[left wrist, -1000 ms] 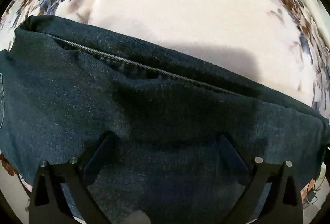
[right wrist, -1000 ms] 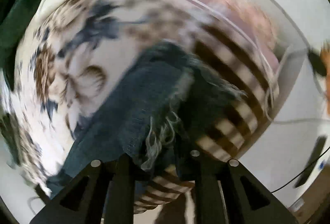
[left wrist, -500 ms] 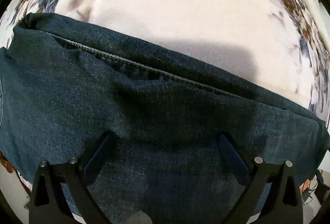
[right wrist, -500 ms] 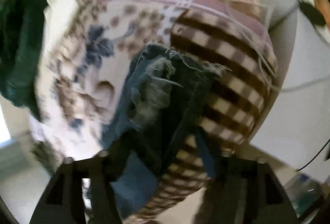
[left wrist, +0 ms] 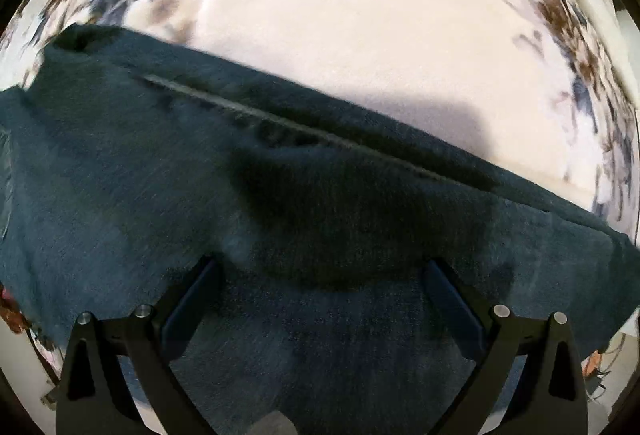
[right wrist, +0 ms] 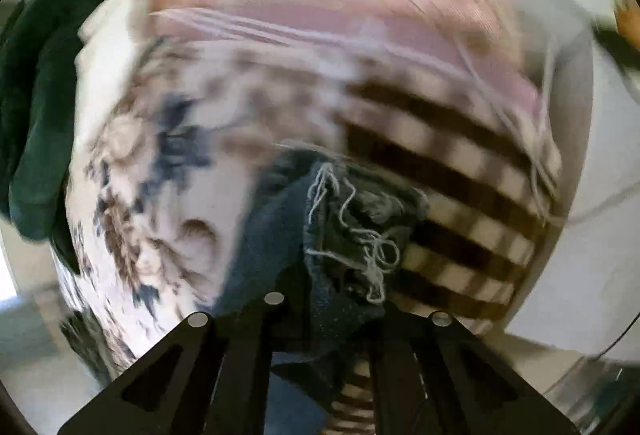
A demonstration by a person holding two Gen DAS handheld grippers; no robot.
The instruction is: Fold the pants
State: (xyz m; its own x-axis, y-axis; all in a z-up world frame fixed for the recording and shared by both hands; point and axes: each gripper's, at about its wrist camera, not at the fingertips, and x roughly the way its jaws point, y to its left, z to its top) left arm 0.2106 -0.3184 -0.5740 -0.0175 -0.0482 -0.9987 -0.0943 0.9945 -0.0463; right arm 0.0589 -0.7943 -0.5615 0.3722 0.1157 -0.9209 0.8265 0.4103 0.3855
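Dark blue denim pants (left wrist: 200,195) lie across the floral blanket in the left wrist view, with a stitched seam running diagonally. My left gripper (left wrist: 320,275) is open, its fingers spread wide just above the denim and holding nothing. In the right wrist view my right gripper (right wrist: 332,299) is shut on the frayed hem of a pant leg (right wrist: 344,227), with loose pale threads hanging from it, lifted above the bed.
A cream blanket with blue and brown flowers (left wrist: 360,35) covers the bed. A brown-and-white checked cloth (right wrist: 460,195) and a pink cloth (right wrist: 360,27) lie beyond the hem. A dark green cloth (right wrist: 36,107) sits at the left.
The right gripper has swung with the frayed hem in it, and its view is blurred by motion. The left gripper has shifted slightly over the denim and stays open.
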